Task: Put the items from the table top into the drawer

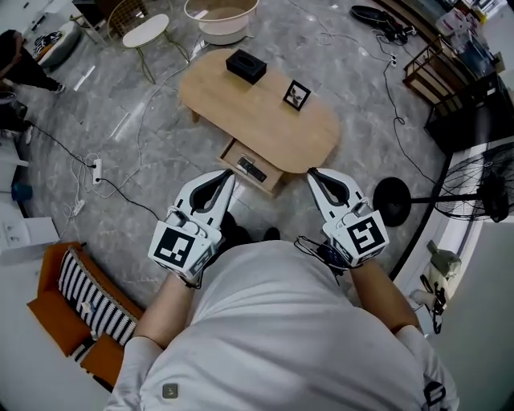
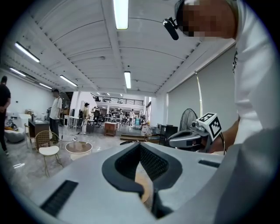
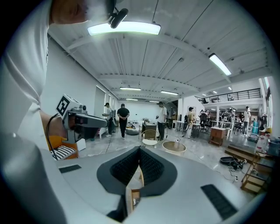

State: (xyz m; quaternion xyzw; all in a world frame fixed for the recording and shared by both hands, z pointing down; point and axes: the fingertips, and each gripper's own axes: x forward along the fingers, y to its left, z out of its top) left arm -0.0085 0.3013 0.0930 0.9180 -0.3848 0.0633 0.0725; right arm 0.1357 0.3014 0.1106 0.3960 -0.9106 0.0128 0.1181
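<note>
A light wooden oval table (image 1: 277, 132) stands ahead of me on the grey floor. On its top lie a black box (image 1: 246, 66) and a small black picture frame (image 1: 296, 95). Its drawer (image 1: 239, 156) is pulled open toward me, with a dark flat item (image 1: 251, 169) inside. My left gripper (image 1: 230, 174) (image 2: 140, 144) hovers just short of the drawer's left side, shut and empty. My right gripper (image 1: 312, 172) (image 3: 140, 149) hangs at the table's near right edge, also shut with nothing in it. Through its jaws a slice of the drawer (image 3: 132, 197) shows.
A black standing fan (image 1: 470, 193) is at my right, beside a dark shelf (image 1: 450, 80). A white basin (image 1: 221, 18) and a white-seated chair (image 1: 146, 32) stand beyond the table. An orange seat with a striped cushion (image 1: 80, 301) is at my left. Cables and a power strip (image 1: 96, 170) lie on the floor.
</note>
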